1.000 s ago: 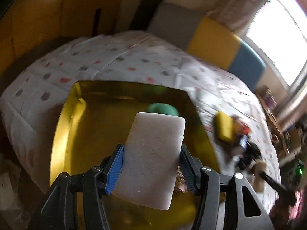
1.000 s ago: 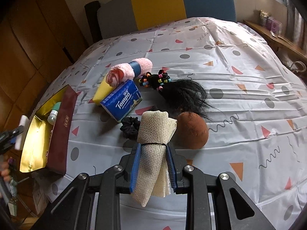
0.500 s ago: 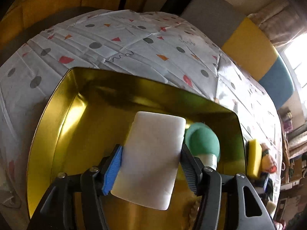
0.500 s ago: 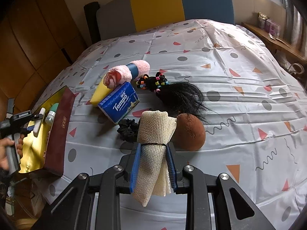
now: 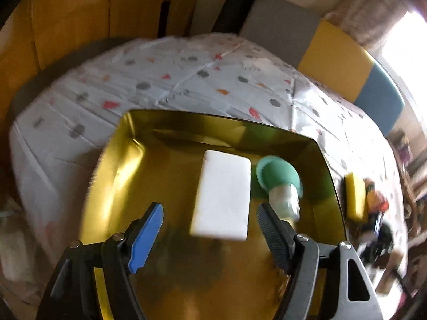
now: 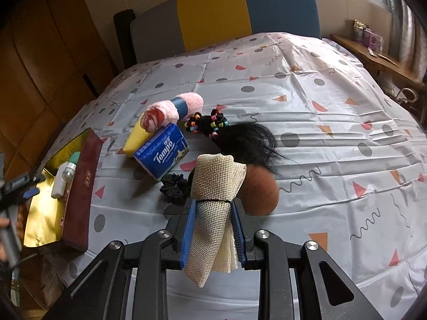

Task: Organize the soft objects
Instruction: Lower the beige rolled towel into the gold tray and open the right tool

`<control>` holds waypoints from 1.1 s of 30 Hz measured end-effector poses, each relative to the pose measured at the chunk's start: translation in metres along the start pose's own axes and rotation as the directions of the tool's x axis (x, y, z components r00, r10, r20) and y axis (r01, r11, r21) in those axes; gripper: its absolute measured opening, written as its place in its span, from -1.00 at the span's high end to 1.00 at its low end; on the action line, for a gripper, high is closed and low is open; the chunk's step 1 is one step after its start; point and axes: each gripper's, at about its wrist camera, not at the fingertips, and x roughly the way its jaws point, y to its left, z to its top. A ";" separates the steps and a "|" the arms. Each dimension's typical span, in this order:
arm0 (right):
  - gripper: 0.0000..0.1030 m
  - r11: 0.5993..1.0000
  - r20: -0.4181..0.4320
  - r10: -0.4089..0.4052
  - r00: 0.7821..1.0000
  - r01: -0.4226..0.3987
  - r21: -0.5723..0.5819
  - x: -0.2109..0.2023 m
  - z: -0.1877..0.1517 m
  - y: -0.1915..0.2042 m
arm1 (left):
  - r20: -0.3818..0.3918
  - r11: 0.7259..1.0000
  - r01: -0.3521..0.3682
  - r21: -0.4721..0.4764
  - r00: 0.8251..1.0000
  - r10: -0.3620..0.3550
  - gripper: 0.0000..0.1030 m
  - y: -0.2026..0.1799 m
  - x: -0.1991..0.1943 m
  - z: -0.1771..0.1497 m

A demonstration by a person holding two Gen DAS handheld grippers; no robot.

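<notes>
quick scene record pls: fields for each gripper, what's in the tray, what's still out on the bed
left gripper: open, jaws have just been opening; white sponge released, clear of both fingers
right gripper: shut on mesh cloth
tray: gold, holds white sponge and green-capped bottle side by side
on bed: pink towel roll, yellow sponge, tissue pack, black scrunchie, hair ties, black wig, brown puff
</notes>
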 end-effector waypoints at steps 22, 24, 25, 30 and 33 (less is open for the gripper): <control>0.48 0.937 -0.052 0.287 0.956 -0.292 -0.192 -0.006 -0.002 0.143 | 0.160 0.975 -0.036 0.219 0.987 0.001 -0.45 -0.013 -0.090 -0.073; 0.48 0.917 -0.076 0.323 0.943 -0.332 -0.222 -0.001 -0.002 0.171 | 0.166 0.975 -0.037 0.220 0.986 0.000 -0.45 -0.012 -0.093 -0.073; 0.48 0.908 -0.087 0.338 0.937 -0.349 -0.231 0.001 -0.001 0.181 | 0.169 0.975 -0.037 0.218 0.986 0.000 -0.45 -0.010 -0.094 -0.074; 0.48 0.863 -0.168 0.389 0.906 -0.422 -0.278 0.021 -0.008 0.237 | 0.169 0.978 -0.039 0.205 0.986 0.004 -0.45 -0.002 -0.095 -0.074; 0.48 0.848 -0.210 0.393 0.895 -0.441 -0.293 0.034 -0.013 0.259 | 0.165 0.980 -0.045 0.196 0.986 0.013 -0.45 0.005 -0.094 -0.074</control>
